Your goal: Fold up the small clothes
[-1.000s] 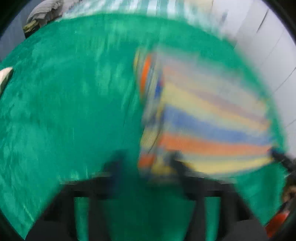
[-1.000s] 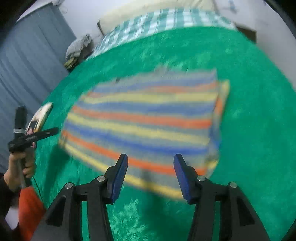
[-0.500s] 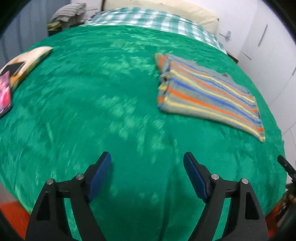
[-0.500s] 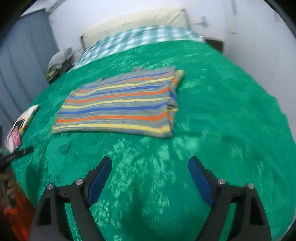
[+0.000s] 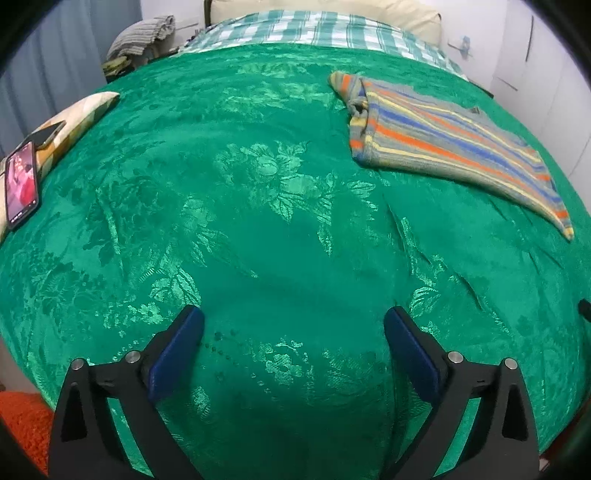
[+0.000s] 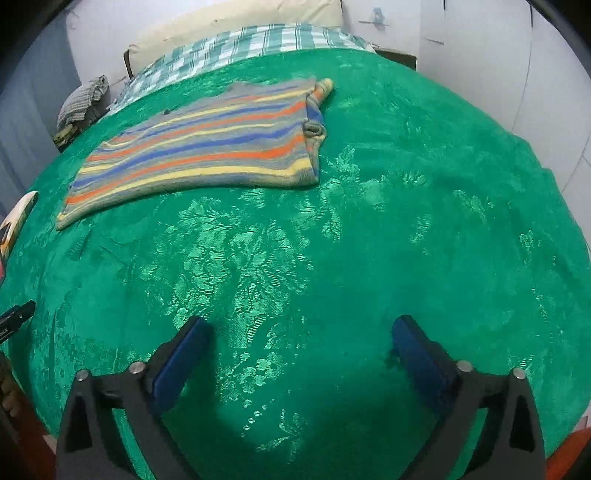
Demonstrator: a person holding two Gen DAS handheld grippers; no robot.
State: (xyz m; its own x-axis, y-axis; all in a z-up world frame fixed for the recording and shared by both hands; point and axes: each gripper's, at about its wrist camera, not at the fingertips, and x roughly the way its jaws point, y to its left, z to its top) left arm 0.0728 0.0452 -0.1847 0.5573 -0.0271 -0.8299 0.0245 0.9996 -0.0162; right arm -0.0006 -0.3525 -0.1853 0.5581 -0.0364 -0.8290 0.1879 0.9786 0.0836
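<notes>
Through my left wrist camera, my left tongs (image 5: 293, 326) hang over the near part of the green bedspread (image 5: 258, 229), blue pads (image 5: 177, 350) spread wide with nothing between them. The striped sweater (image 5: 450, 147) lies folded flat toward the far right side of the bedspread, well apart from the tongs, with a bunched sleeve at its left end. A phone (image 5: 21, 184) with a lit screen lies at the left edge, just beside a patterned cushion (image 5: 74, 122). Beyond the far edge I see a checked sheet (image 5: 314, 31) and a pale pillow (image 5: 388, 13).

Through my right wrist camera, my right tongs (image 6: 301, 330) are likewise wide apart and grip nothing, above the near part of the bedspread (image 6: 406, 221). The sweater (image 6: 207, 147) sits toward the far left side, its folded sleeve end pointing right, well clear of my pads (image 6: 421, 354). A gray heap of cloth (image 6: 83, 103) rests off the far left corner.
</notes>
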